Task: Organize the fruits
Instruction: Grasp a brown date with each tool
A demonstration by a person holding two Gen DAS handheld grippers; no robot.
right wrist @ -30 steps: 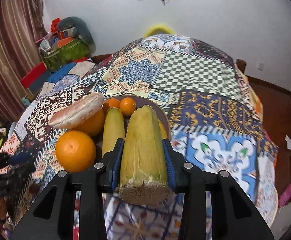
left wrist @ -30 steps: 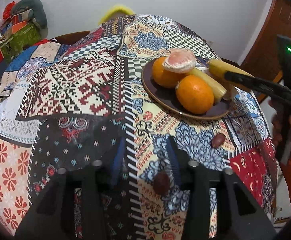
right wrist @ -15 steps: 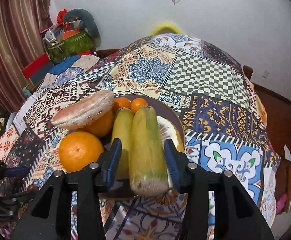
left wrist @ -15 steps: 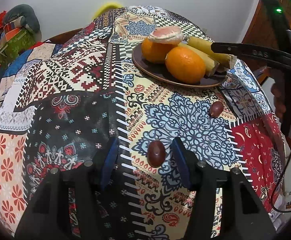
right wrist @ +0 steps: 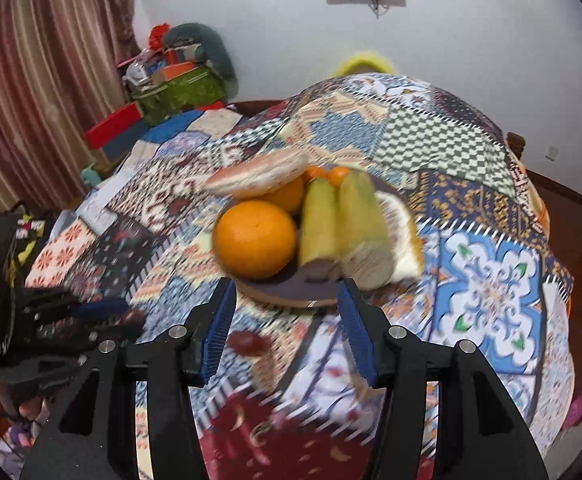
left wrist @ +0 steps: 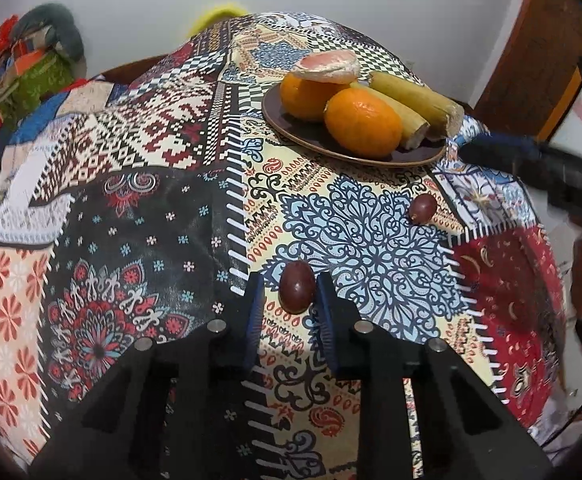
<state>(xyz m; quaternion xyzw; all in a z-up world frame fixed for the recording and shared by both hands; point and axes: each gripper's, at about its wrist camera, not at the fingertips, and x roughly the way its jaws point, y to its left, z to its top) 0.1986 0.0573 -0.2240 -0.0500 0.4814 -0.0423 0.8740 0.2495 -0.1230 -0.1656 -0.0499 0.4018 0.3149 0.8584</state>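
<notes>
A dark brown plate (left wrist: 291,132) on the patchwork cloth holds two oranges (left wrist: 363,126), a grapefruit piece (left wrist: 329,66) and two yellow-green stalks (left wrist: 411,98). It also shows in the right wrist view (right wrist: 287,294). A dark red oval fruit (left wrist: 297,286) lies between the fingers of my left gripper (left wrist: 289,304), whose jaws stand close on both sides of it. A second dark red fruit (left wrist: 423,208) lies to the right of it, and it also shows in the right wrist view (right wrist: 247,342). My right gripper (right wrist: 283,328) is open and empty, just in front of the plate.
The patchwork-covered table (left wrist: 139,216) drops away at its edges. Boxes and bags (right wrist: 175,84) are piled at the back left by a striped curtain (right wrist: 39,80). A wooden door (left wrist: 531,52) stands at the right. My left gripper shows in the right wrist view (right wrist: 71,320).
My right gripper let go of the stalk on the plate, opened wide and drew back. My left gripper moved forward around the near dark red fruit and its jaws narrowed on it.
</notes>
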